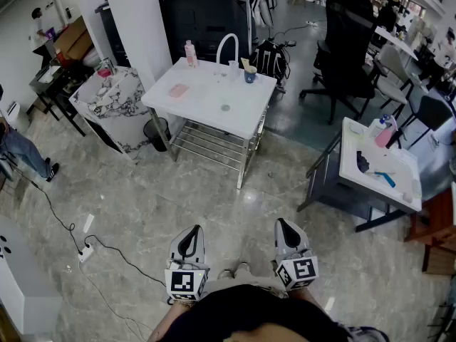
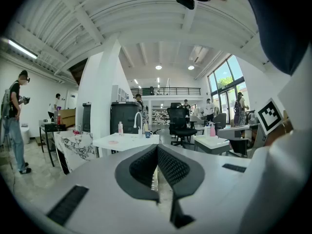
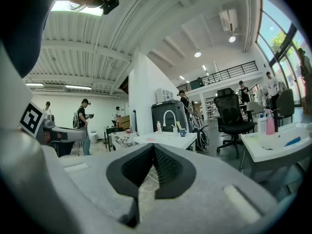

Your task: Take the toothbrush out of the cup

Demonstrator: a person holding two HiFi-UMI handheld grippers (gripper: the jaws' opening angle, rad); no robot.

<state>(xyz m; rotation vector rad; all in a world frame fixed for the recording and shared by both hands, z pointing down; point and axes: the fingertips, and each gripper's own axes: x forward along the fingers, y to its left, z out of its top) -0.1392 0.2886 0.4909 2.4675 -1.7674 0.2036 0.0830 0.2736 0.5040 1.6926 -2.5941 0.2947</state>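
Observation:
A dark blue cup (image 1: 250,74) stands at the far right of a white table (image 1: 206,105), with a pale toothbrush (image 1: 244,63) sticking up out of it. The same cup (image 2: 147,134) (image 3: 183,132) looks tiny and far off in both gripper views. My left gripper (image 1: 189,238) and right gripper (image 1: 284,228) hover close to my body over the stone floor, well short of the table. Both point almost level toward it. Each has its jaws shut with the black pads meeting and nothing between them (image 2: 156,146) (image 3: 153,146).
On the table stand a white curved faucet (image 1: 226,47), a pink bottle (image 1: 190,53) and a pink dish (image 1: 178,90). A second white table (image 1: 381,169) with a bottle lies to the right. Office chairs (image 1: 345,45), a marble-patterned stand (image 1: 107,105), a floor cable (image 1: 85,246) and people surround the space.

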